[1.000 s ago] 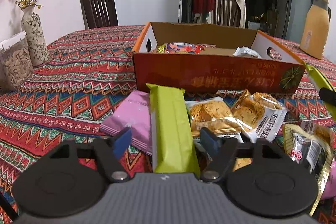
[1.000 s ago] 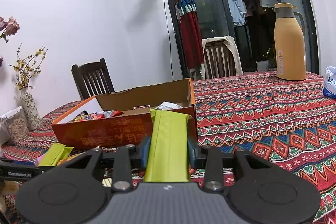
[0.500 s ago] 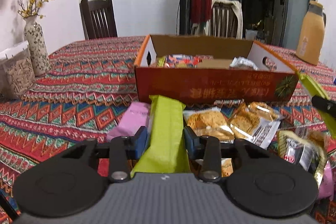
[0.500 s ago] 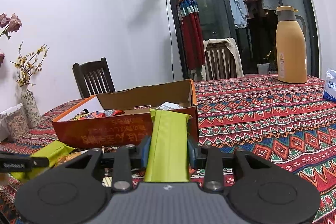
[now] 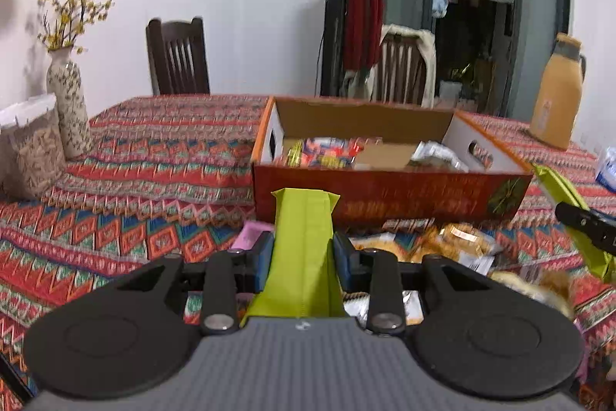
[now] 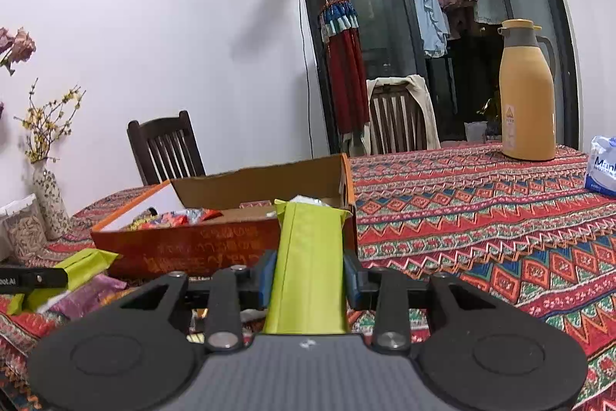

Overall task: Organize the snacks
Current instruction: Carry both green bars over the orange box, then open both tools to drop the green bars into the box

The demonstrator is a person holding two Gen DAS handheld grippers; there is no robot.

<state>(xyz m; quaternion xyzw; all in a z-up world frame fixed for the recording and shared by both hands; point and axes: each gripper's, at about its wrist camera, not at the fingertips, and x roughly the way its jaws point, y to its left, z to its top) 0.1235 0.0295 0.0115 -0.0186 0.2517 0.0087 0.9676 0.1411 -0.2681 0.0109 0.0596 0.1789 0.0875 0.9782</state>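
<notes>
Tablecloth [image 6: 481, 218]; tissue pack [image 6: 602, 166] (reads "Man…")

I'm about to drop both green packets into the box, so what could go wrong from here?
The left gripper pinches its green packet low, so the long end may flop against the box's front wall. The right gripper's packet could catch the near corner. Loose snacks below could get dragged.

blurred: loose snack packets [image 5: 458, 249] (by box) | cut off: tissue pack [image 6: 602, 166] | box print illegible
</notes>
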